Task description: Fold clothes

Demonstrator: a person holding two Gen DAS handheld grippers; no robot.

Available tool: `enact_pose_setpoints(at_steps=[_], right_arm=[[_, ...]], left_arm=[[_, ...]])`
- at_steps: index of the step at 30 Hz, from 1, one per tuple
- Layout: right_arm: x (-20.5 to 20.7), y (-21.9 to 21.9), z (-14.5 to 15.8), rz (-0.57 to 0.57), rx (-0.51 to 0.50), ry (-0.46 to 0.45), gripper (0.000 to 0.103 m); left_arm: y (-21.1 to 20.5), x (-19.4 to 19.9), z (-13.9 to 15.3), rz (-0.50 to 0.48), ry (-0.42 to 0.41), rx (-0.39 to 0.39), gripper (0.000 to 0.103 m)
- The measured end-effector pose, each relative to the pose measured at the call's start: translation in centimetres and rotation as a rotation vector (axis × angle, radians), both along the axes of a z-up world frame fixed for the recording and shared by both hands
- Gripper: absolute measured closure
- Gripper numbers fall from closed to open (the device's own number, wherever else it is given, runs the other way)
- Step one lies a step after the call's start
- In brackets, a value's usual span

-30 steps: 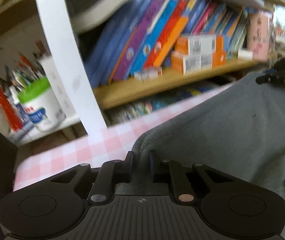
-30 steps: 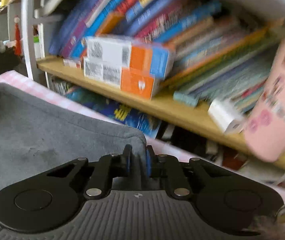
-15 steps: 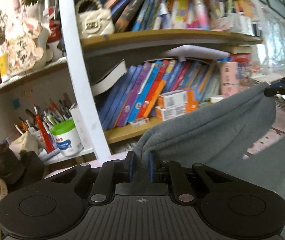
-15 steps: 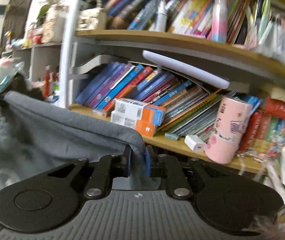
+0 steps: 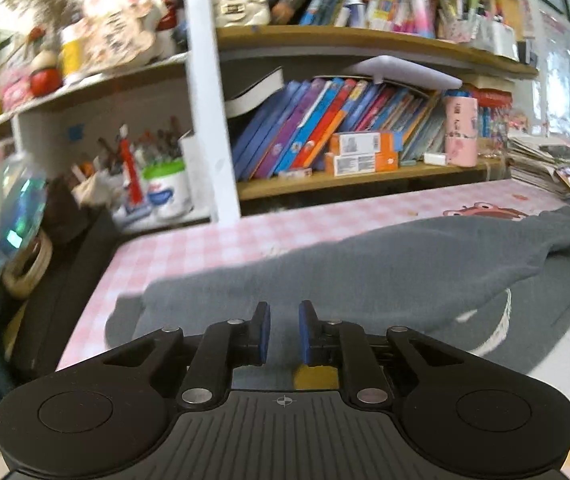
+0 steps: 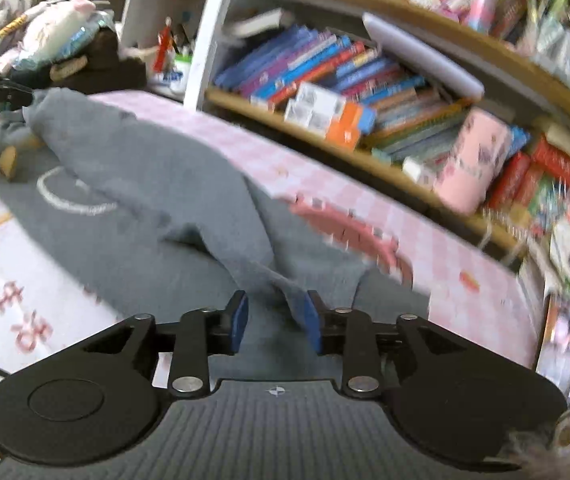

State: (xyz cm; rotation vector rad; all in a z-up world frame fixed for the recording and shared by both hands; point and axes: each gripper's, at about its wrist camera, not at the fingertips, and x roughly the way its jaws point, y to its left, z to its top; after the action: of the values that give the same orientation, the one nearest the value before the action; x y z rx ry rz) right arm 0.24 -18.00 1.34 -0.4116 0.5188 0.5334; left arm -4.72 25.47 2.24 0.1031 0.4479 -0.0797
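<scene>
Left wrist view: your left hand-held gripper [image 5: 283, 332] stands open and empty; the grey garment [image 5: 365, 280] lies on the desk [image 5: 213, 240] at 12 o'clock, its long axis running toward 2 o'clock.

Right wrist view: your right hand-held gripper [image 6: 276, 320] is open, gripping nothing; a garment fold lies between the jaws, extending toward 10 o'clock.

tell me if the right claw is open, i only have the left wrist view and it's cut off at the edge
observer: Yes. In the right wrist view the right claw is open, its jaws spread wide.
operator: anything between them
observer: A raised fold of the gray sweater runs into the gap and lies against the right-hand pad. It is not pinched.
operator: is the cloth flat over there
observer: No. A bunched ridge runs from that gap up across the sweater, on the pink checked tablecloth.
</scene>
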Motion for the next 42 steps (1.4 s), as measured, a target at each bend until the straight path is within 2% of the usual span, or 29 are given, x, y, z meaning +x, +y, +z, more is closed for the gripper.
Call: enact_pose_setpoints(at_steps=[2, 3, 4, 5, 6, 11, 14, 19, 22, 25, 30, 35, 36, 39, 41, 42], right_arm=[[-0.3, -0.8, -0.3, -0.06, 0.037, 0.045, 0.059], [-0.3, -1.3, -0.4, -0.098, 0.067, 0.065, 0.055], [-0.3, -1.9, -0.5, -0.138, 0.111, 0.09, 0.046], [-0.2, -2.7, -0.5, -0.171, 0.181, 0.128, 0.042], [-0.1, -3.5, -0.5, -0.205, 0.251, 0.166, 0.041], [0.2, -6.1, -0.6, -0.274, 0.572, 0.296, 0.034], [0.7, -6.3, -0.6, -0.275, 0.7, 0.343, 0.028], [1.7, -6.1, -0.9, -0.293, 0.741, 0.384, 0.028], [2.2, -6.3, -1.2, -0.305, 0.777, 0.405, 0.028], [2.9, -7.1, -1.3, -0.337, 0.872, 0.429, 0.028], [4.0, -8.2, -1.8, -0.422, 0.971, 0.461, 0.03], [5.4, -8.1, -2.8, -0.519, 0.972, 0.485, 0.05], [5.7, -7.9, -2.8, -0.528, 0.954, 0.481, 0.052], [6.1, -6.7, -2.0, -0.498, 0.809, 0.424, 0.067], [6.1, -5.8, -1.1, -0.451, 0.735, 0.38, 0.092], [5.7, -5.6, -0.3, -0.425, 0.716, 0.344, 0.094]], left_arm=[[0.5, -0.8, -0.3, 0.028, 0.0, -0.035, 0.078], [0.8, -1.1, -0.4, 0.047, -0.002, -0.059, 0.065], [1.2, -1.3, -0.4, 0.075, -0.008, -0.094, 0.042], [1.5, -1.4, -0.4, 0.102, -0.019, -0.128, 0.03], [1.8, -1.5, -0.4, 0.126, -0.031, -0.164, 0.024], [3.3, -1.0, -0.4, 0.171, -0.053, -0.377, 0.024], [3.5, -0.5, -1.1, 0.196, -0.051, -0.456, 0.024], [2.7, -0.2, -2.4, 0.249, -0.08, -0.417, 0.024], [2.9, 0.1, -2.7, 0.236, -0.089, -0.448, 0.024], [3.0, 0.5, -3.0, 0.22, -0.082, -0.481, 0.024], [3.0, 1.0, -3.7, 0.208, -0.064, -0.489, 0.024], [3.5, 1.0, -4.1, 0.191, -0.054, -0.538, 0.024], [3.6, 1.1, -4.2, 0.191, -0.049, -0.551, 0.024], [4.0, 1.5, -4.6, 0.194, -0.027, -0.589, 0.024], [4.0, 1.6, -4.7, 0.196, -0.018, -0.596, 0.024], [4.0, 1.6, -4.7, 0.197, -0.017, -0.597, 0.024]])
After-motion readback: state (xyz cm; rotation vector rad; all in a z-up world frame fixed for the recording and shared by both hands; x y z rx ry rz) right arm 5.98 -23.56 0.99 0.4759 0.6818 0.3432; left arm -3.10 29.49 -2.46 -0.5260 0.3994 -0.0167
